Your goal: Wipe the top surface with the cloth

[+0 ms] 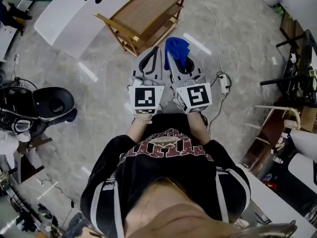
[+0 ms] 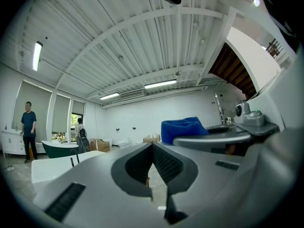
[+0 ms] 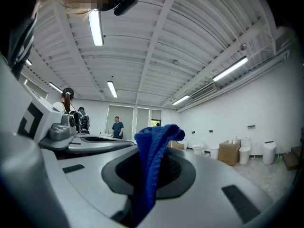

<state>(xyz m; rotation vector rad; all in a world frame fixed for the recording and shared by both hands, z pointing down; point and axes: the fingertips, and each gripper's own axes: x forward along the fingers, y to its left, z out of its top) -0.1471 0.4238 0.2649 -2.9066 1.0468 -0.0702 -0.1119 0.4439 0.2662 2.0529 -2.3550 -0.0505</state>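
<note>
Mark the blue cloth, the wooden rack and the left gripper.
blue cloth (image 3: 151, 160), right gripper view, its upright fold.
wooden rack (image 1: 148, 9), head view, bare top shelf.
left gripper (image 2: 152, 148), left gripper view, where its shut tips meet.

Grey marble floor (image 1: 99, 98) — wooden shelf unit (image 1: 148, 16) stands on it, power strip (image 1: 224, 82) nearby.

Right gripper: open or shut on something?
Shut on the blue cloth; the right gripper's fingers clamp the fabric, which bunches up above them.

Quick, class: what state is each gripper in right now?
Left gripper: closed, empty.
Right gripper: closed on the blue cloth.
</note>
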